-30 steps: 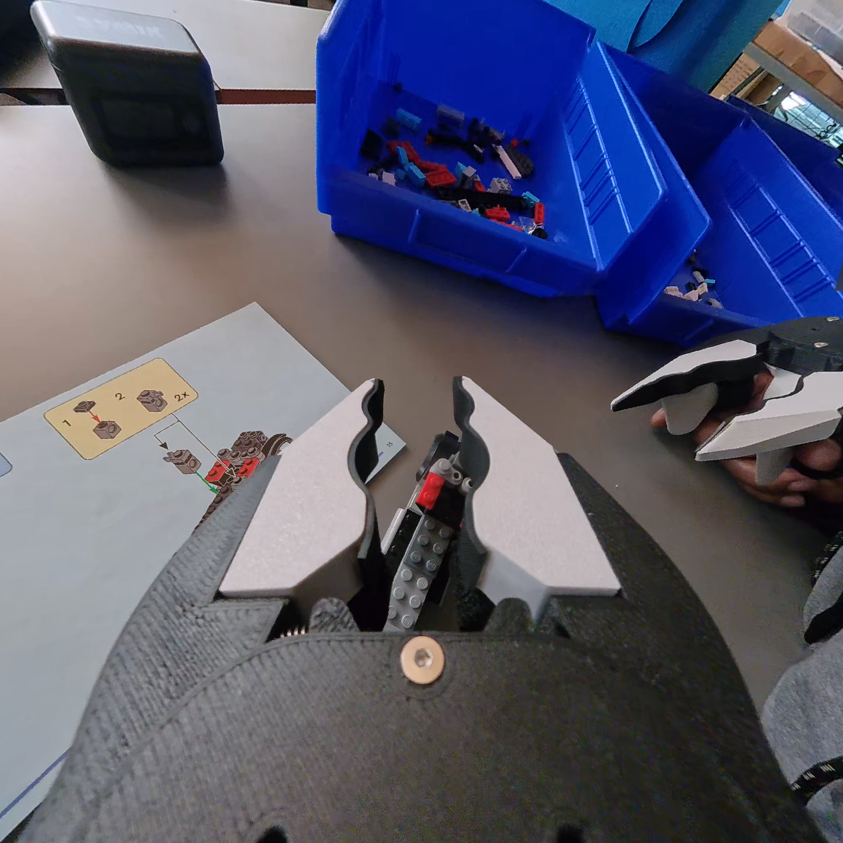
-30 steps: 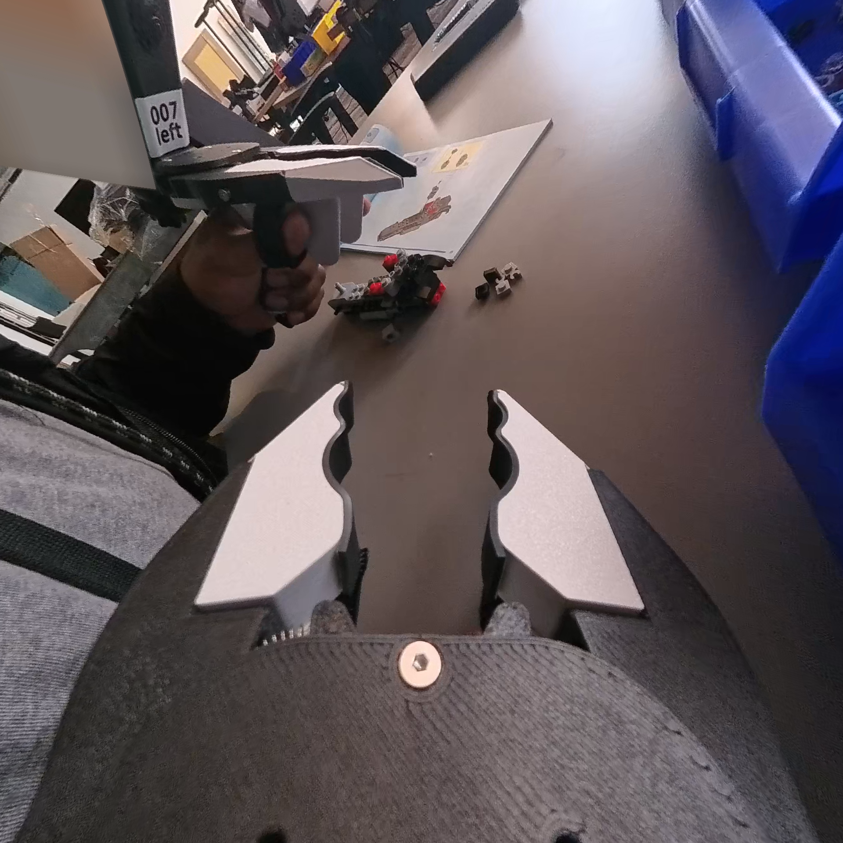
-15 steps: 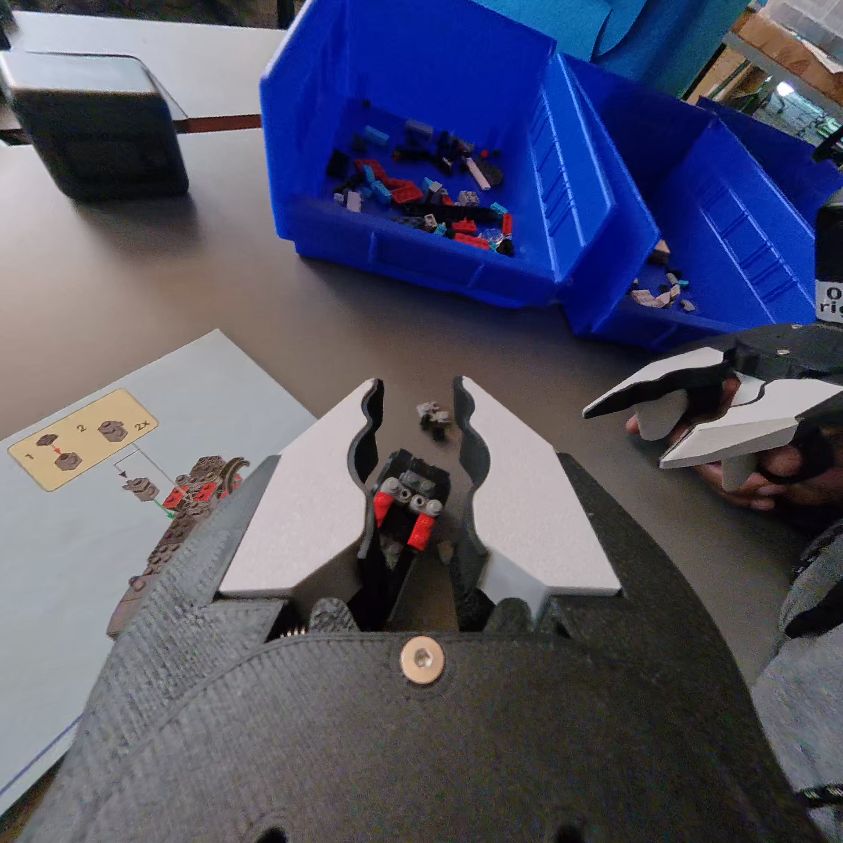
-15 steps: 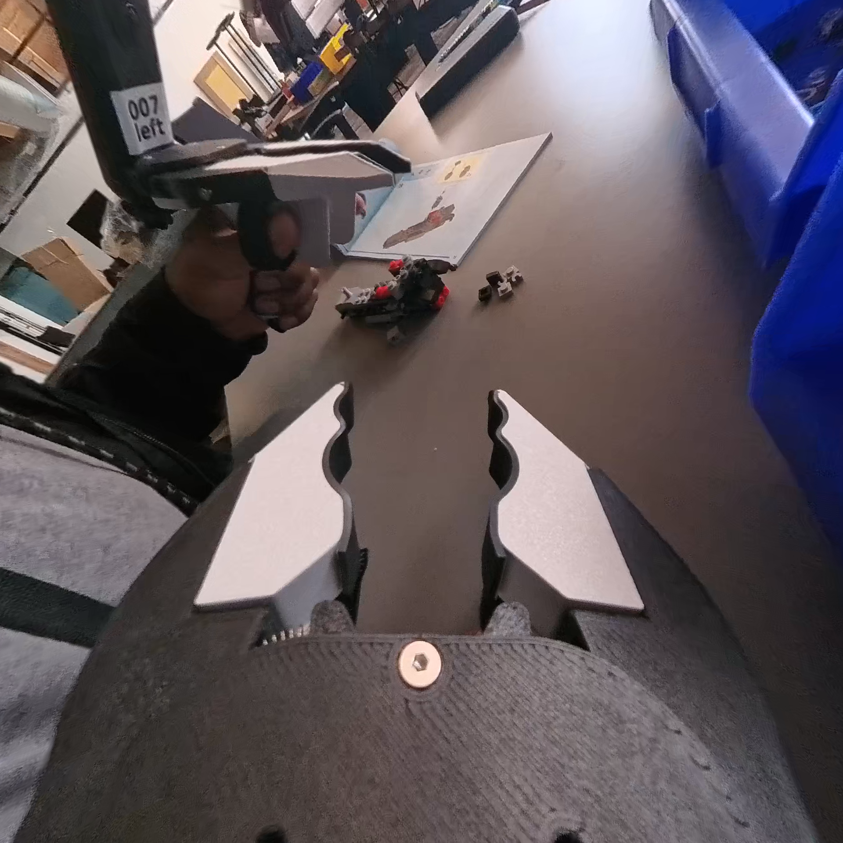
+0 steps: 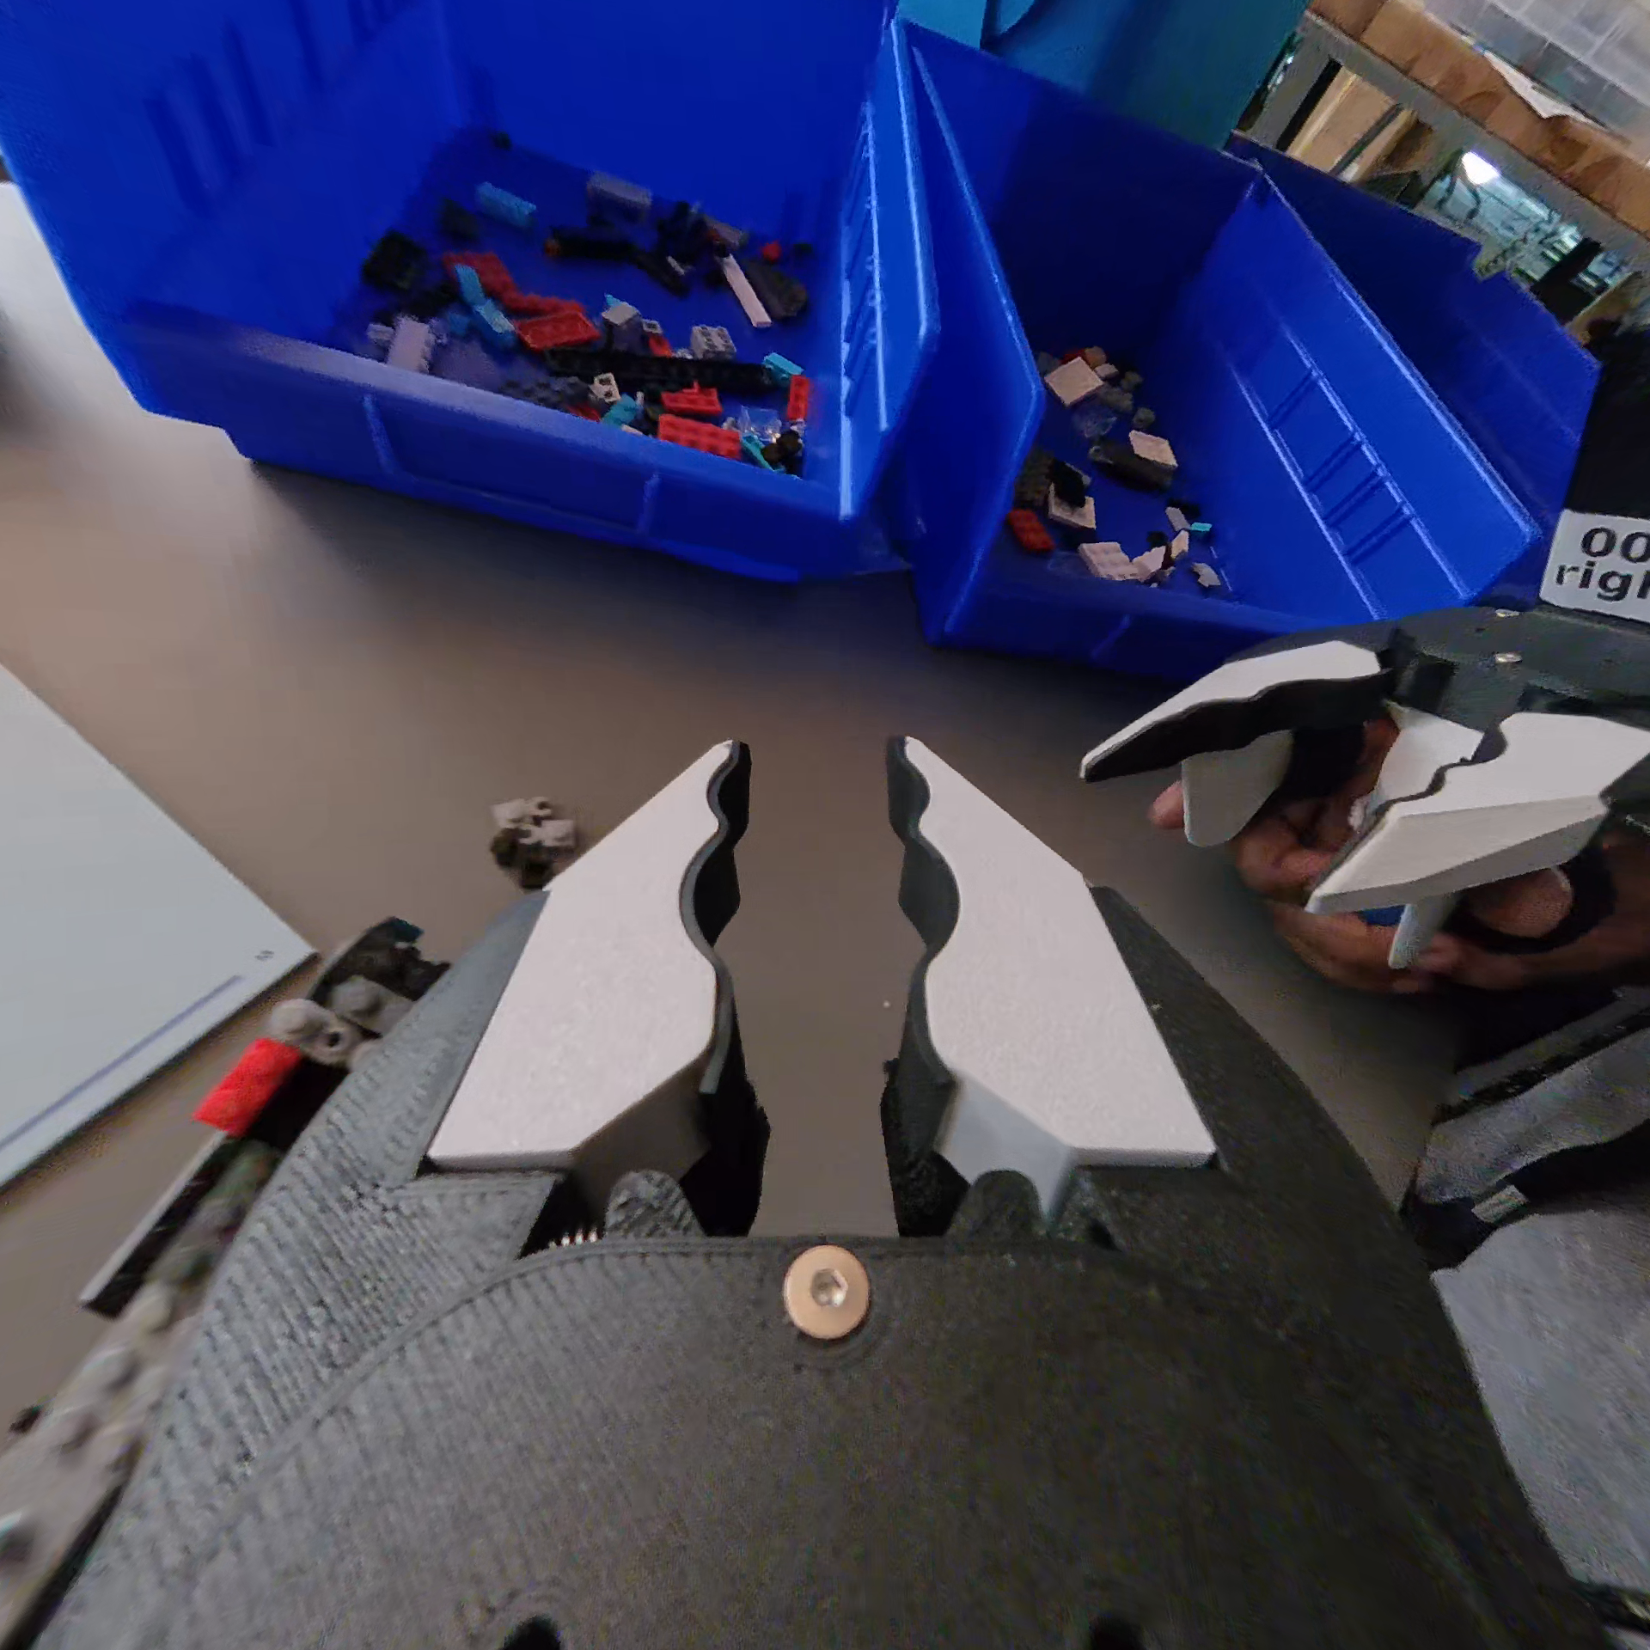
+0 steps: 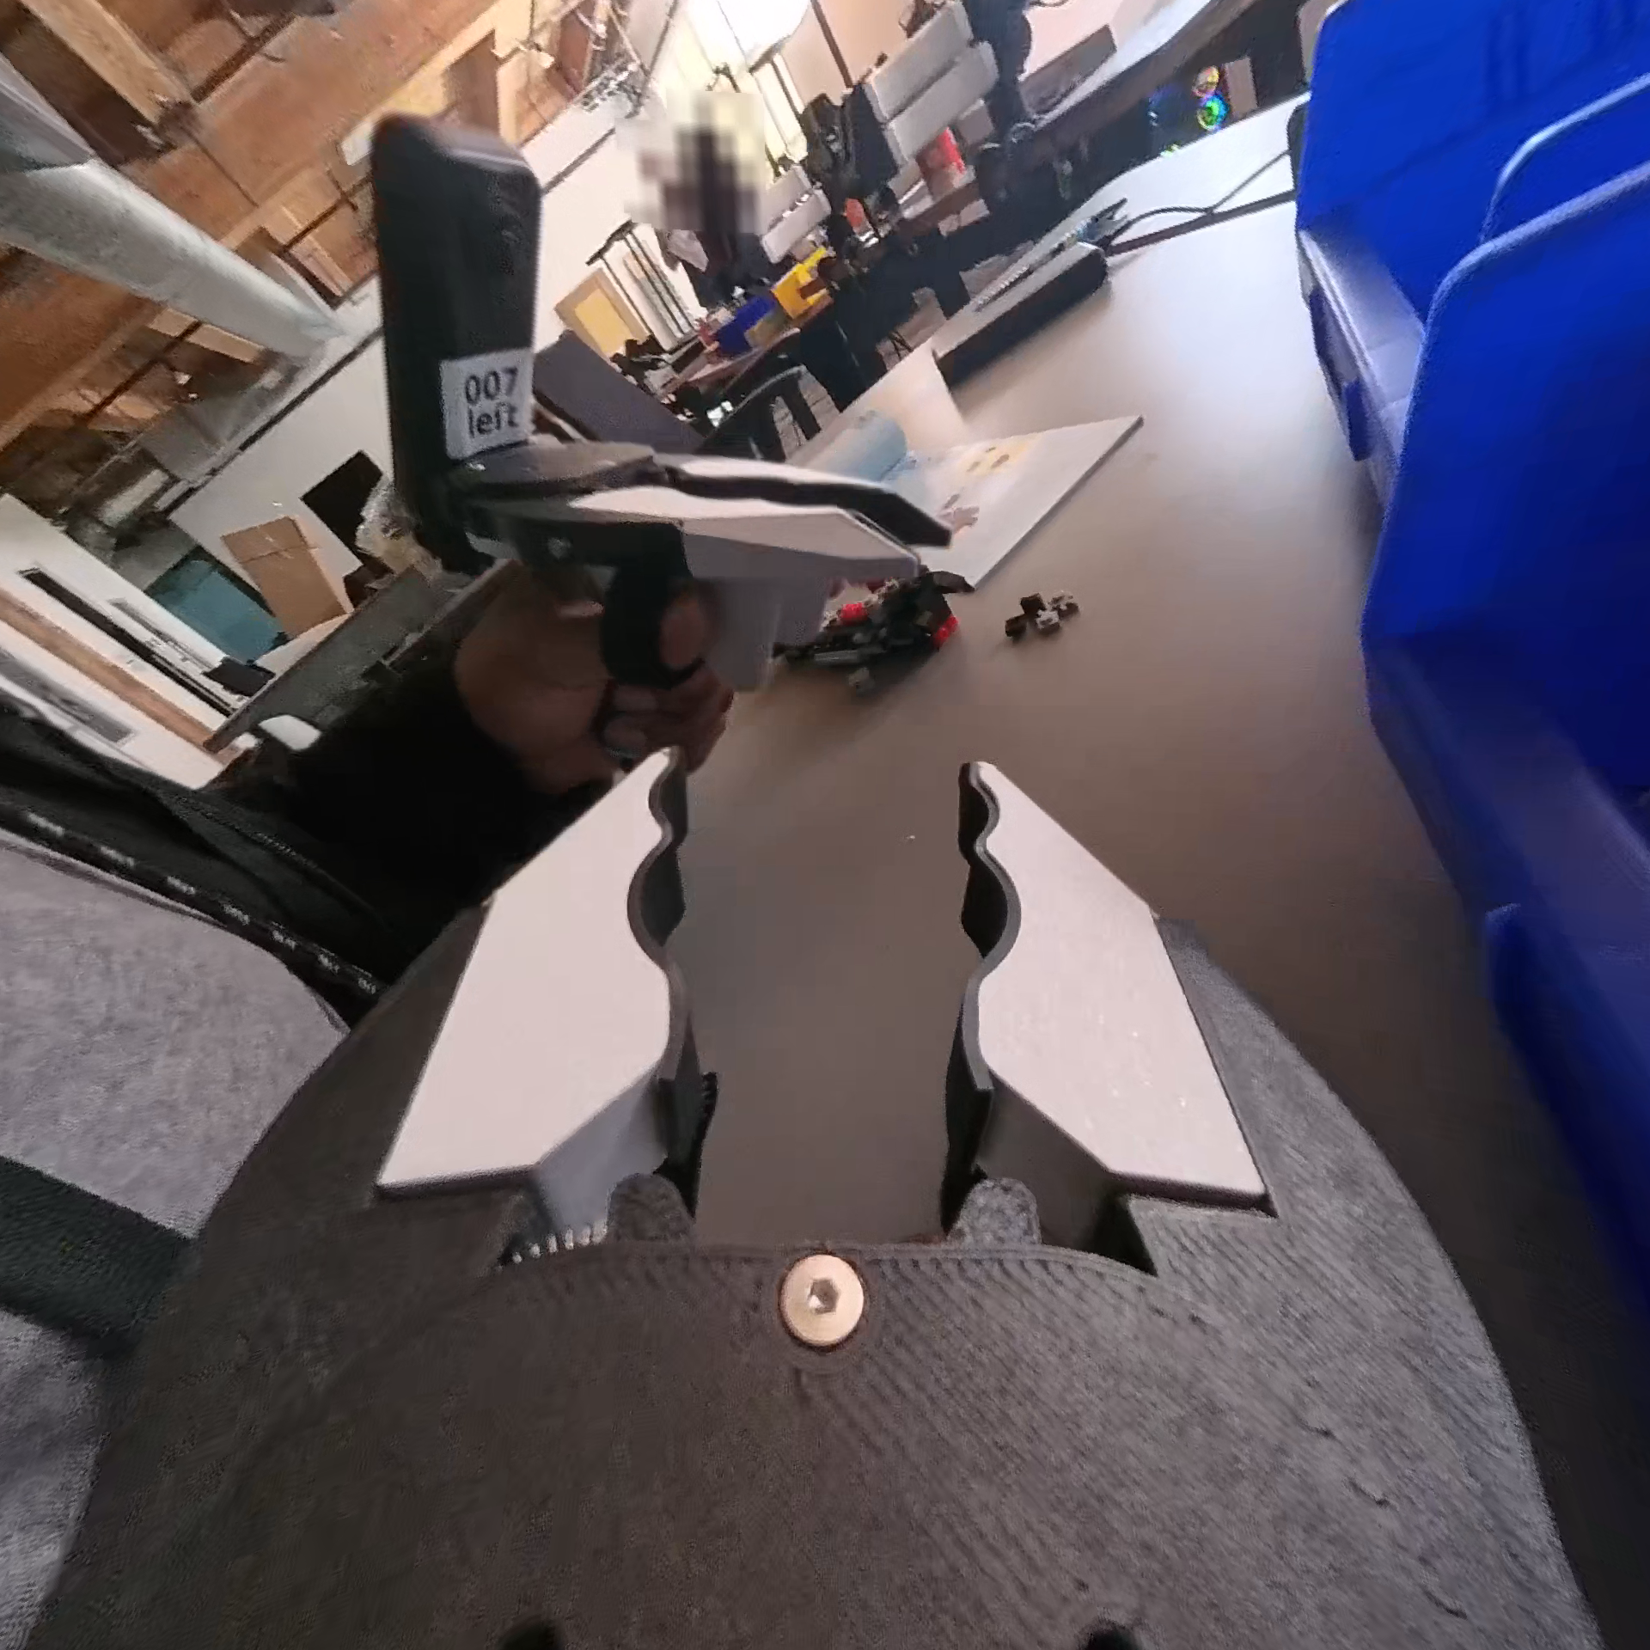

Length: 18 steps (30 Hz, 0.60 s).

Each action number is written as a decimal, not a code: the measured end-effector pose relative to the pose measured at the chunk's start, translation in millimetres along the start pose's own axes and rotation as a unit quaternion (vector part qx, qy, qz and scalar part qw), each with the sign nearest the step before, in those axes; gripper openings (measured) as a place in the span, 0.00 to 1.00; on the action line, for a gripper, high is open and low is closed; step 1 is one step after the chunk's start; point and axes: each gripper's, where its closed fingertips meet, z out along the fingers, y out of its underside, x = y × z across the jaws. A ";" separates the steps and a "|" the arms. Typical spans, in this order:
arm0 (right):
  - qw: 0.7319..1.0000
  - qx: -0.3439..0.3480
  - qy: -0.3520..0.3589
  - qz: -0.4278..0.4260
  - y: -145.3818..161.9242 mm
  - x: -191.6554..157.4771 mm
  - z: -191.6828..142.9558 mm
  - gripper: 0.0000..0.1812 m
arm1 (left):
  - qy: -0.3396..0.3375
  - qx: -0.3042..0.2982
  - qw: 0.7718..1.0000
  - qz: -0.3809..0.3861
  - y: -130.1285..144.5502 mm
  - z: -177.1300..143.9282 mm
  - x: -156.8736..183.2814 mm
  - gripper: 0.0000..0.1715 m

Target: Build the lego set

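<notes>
The partly built lego model (image 5: 295,1045), black and grey with red parts, lies on the dark table, left of my left gripper (image 5: 817,750) and half hidden under its body. The left gripper is open and empty above bare table. A small cluster of grey and dark pieces (image 5: 533,830) lies just beyond the model. My right gripper (image 6: 820,763) is open and empty, low over the table. It looks toward the model (image 6: 884,620), the small cluster (image 6: 1040,616) and the left gripper (image 6: 929,549), which a hand holds above the table. The right gripper also shows in the left wrist view (image 5: 1196,839).
Two blue bins hold loose lego pieces, a large one (image 5: 500,464) at the back and a second (image 5: 982,589) to its right. The bins line the right edge of the right wrist view (image 6: 1518,500). The instruction booklet (image 5: 107,893) lies left of the model and also shows in the right wrist view (image 6: 1027,473).
My left gripper has swung right, off the model. The model was between its fingers in view and now lies to its left. The right gripper has tilted up slightly and stays open.
</notes>
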 end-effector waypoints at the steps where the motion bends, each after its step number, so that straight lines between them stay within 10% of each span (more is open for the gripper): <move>1: 1.000 0.001 -0.002 -0.002 0.0 -0.5 -2.2 0.34 | -0.002 0.002 1.000 -0.003 3.3 2.3 3.9 0.18; 18: 0.999 -0.005 -0.045 0.001 0.5 -7.8 -10.6 0.38 | -0.055 0.000 0.998 -0.013 38.1 13.1 4.6 0.18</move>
